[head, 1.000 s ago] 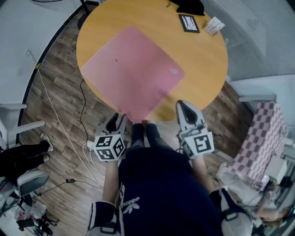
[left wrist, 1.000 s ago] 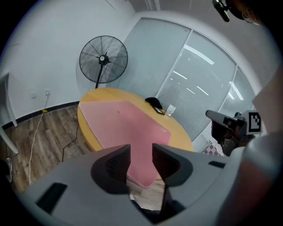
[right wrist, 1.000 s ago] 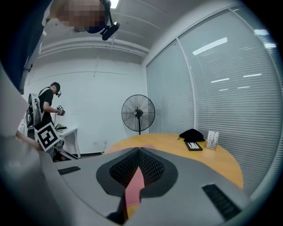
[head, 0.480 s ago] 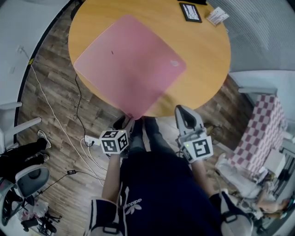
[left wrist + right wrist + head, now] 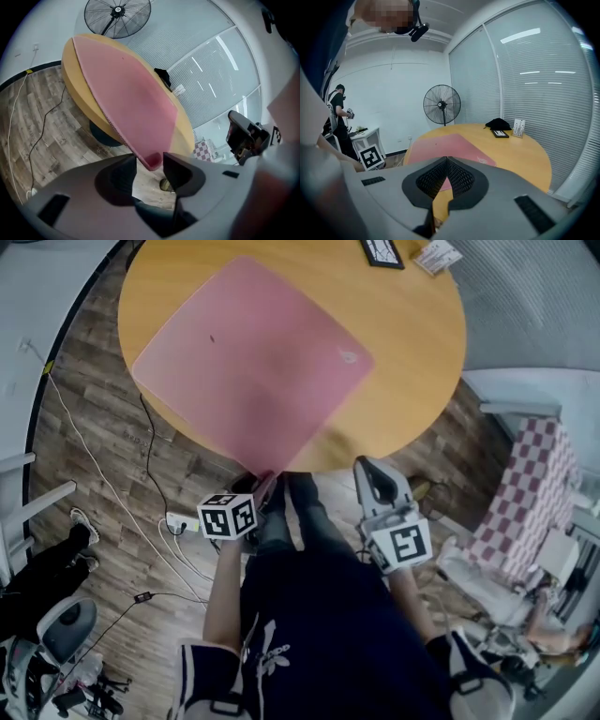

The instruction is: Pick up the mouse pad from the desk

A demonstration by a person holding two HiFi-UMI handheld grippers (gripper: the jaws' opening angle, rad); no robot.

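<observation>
Pink pad (image 5: 253,362) lies flat on the round tabletop (image 5: 412,352), its near corner poking out past the edge. The left tongs (image 5: 149,160) have just been opening and stand wide apart, that overhanging corner right between them, seemingly unpinched, though the view is tight. The right tongs (image 5: 446,161) hang just off the near edge, tips together, nothing in them.

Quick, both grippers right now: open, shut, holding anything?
Left gripper: open, jaws just opened wider, corner of the pink rectangular mouse pad between them, not clamped.
Right gripper: shut, empty.
</observation>
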